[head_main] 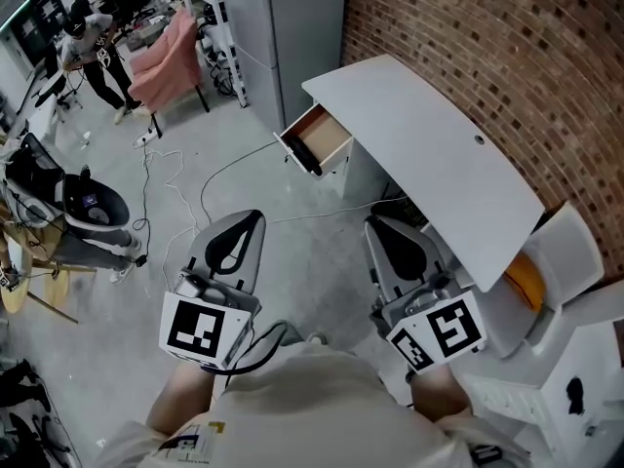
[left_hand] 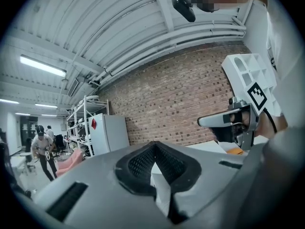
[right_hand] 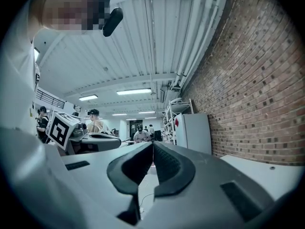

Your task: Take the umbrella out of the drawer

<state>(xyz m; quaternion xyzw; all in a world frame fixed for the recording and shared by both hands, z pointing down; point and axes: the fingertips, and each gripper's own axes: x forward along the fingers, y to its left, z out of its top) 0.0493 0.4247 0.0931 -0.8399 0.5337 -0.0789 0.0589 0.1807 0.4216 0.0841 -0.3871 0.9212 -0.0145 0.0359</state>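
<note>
A white desk (head_main: 429, 154) stands along the brick wall, and its wooden drawer (head_main: 317, 136) at the far end is pulled open. No umbrella shows in any view, and the drawer's inside is mostly hidden from here. My left gripper (head_main: 255, 214) (left_hand: 153, 144) is held level over the floor, well short of the drawer, shut with nothing between its pads. My right gripper (head_main: 372, 220) (right_hand: 152, 144) is beside the desk's near end, also shut and empty. Each gripper shows in the other's view: the right gripper (left_hand: 228, 120) and the left gripper (right_hand: 97, 140).
Cables (head_main: 171, 178) trail over the grey floor toward the desk. A white chair (head_main: 575, 252) and an orange object (head_main: 526, 281) sit at the desk's near right. A pink armchair (head_main: 166, 52), a person (head_main: 93, 42) and a white fridge (left_hand: 109, 132) stand farther off.
</note>
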